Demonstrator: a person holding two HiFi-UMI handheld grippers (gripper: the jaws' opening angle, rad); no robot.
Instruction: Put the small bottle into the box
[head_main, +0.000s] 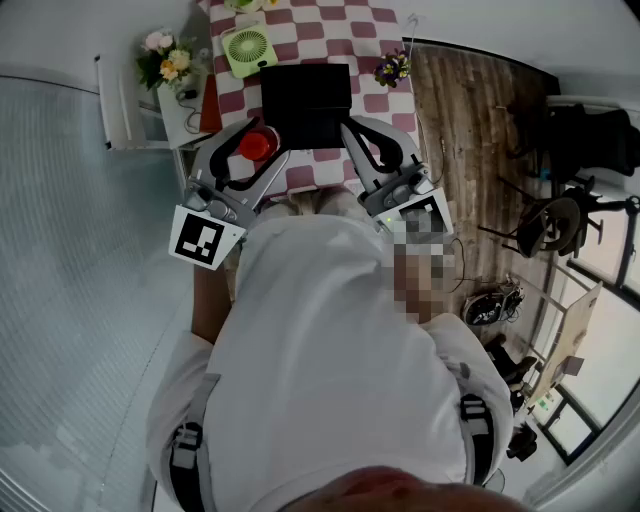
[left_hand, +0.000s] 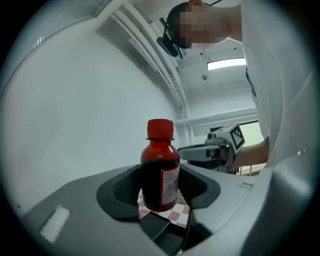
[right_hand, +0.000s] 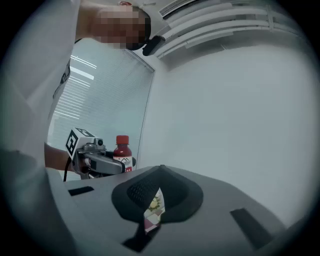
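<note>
Standing upright between the fingers (left_hand: 120, 192) of the left gripper (head_main: 263, 140), the small bottle (left_hand: 160, 172) is found with its red cap uppermost. The fingers are set wide and, as far as can be judged, are pressed against both sides of the body below the shoulder. The cap is thereby left free and the bottle is kept level for transfer. Whether its base is lifted clear of the checked tabletop (head_main: 340, 35) cannot be established.

The black box (head_main: 305, 92) is seen just beyond the bottle and slightly to the right; its interior is not made out. Only a short carry is therefore judged necessary.

The right gripper (right_hand: 152, 200) is held near the box's right side. Its fingers (right_hand: 177, 195) are drawn together, with only a sliver of cloth showing between them and nothing gripped. It is judged to be kept clear of the bottle's route.
</note>
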